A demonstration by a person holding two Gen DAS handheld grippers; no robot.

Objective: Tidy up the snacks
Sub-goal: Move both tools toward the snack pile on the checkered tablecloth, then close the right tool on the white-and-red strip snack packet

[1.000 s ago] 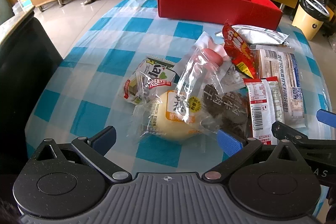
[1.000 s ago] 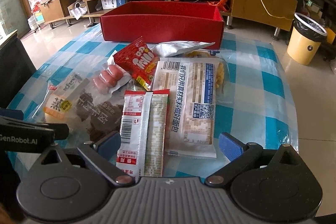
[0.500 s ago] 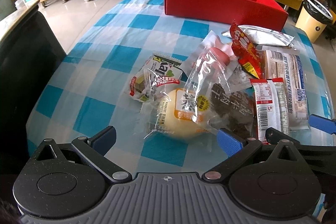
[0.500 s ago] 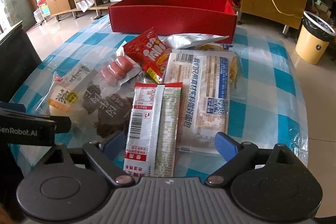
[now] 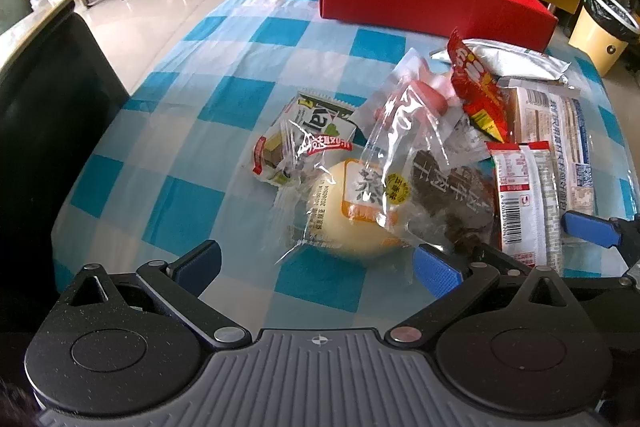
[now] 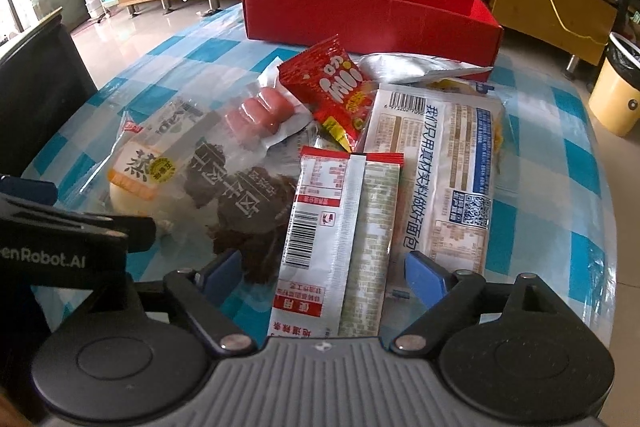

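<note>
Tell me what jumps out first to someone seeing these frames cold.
The red box at the far end of the blue-checked tablecloth grabs the eye first; what shows of its inside looks empty. In front of it sprawls a heap of overlapping snack packets, the red chip bag and the clear pack of pink sausages standing out. Both tools, left tool and right tool, are open near the heap's near edge.

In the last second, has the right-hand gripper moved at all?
Yes. The right gripper has eased forward and lower over the red-and-white packet; the red box looms larger.
</note>
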